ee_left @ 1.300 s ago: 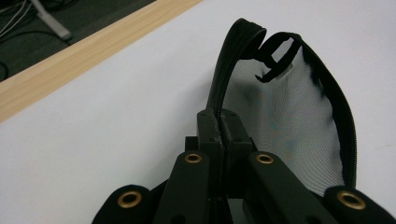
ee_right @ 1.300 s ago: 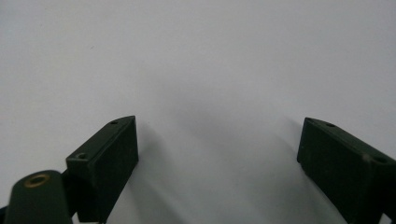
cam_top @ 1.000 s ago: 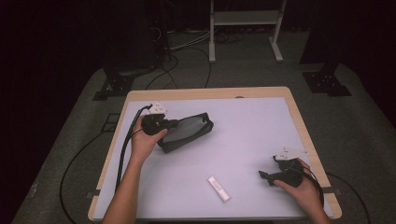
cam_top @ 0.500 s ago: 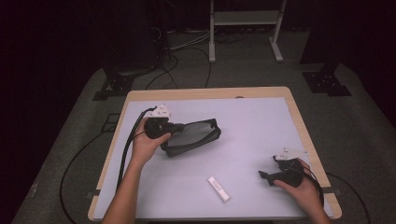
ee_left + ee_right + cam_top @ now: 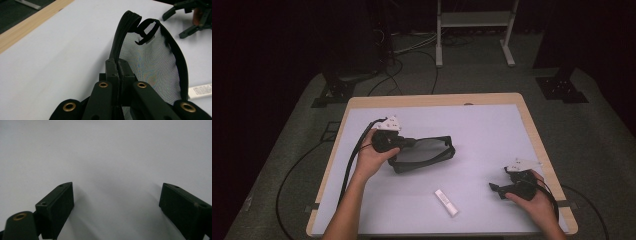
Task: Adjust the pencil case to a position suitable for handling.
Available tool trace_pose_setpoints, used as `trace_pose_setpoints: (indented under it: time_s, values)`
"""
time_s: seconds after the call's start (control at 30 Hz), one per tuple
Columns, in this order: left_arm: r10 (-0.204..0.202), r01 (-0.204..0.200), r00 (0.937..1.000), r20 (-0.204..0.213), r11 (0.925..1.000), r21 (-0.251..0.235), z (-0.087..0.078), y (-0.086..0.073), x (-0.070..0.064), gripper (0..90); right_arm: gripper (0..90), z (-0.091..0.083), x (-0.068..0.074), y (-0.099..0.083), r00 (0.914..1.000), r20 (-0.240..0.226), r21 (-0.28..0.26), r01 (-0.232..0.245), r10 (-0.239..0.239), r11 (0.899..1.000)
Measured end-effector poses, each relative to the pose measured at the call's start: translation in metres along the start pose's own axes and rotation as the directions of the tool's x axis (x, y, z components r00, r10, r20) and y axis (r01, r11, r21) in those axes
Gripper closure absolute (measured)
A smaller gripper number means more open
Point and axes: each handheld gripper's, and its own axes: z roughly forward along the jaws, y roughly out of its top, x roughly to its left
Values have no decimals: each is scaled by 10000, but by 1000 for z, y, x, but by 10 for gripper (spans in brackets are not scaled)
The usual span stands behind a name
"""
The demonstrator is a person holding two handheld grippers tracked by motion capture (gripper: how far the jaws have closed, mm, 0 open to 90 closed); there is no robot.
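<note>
Black mesh zip pouch, limp and likely light, at tabletop centre-left, pinched at its zipper edge by clamped left hand-held gripper; right hand-held gripper spread apart, empty, near-right, beside small white stick.

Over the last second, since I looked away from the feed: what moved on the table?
The left gripper, shut on the black mesh zip pouch, dragged it rightward toward the table's middle. The right gripper, open, and the small white stick stayed put.
</note>
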Motion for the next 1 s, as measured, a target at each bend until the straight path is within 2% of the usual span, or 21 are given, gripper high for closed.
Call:
trace_pose_setpoints:
  time_s: [0.33, 0.47, 0.8, 1.0]
  values:
    - [356, -378, 9962, 791, 9989, 266, 12, 2, -7, 887, 116, 0, 0, 0, 10000, 2, 6, -3, 3, 10000]
    - [436, -471, 9943, 973, 9983, 340, 16, 2, -8, 887, 116, 0, 0, 0, 10000, 3, 5, -5, 5, 10000]
    - [809, -937, 9806, 1788, 9935, 642, 26, 4, -9, 888, 116, 0, 0, 0, 10000, 4, 4, -3, 3, 10000]
    - [864, -1029, 9716, 2204, 9926, 648, 30, 5, -10, 887, 116, 0, 0, 0, 10000, 17, 7, 11, -11, 10000]
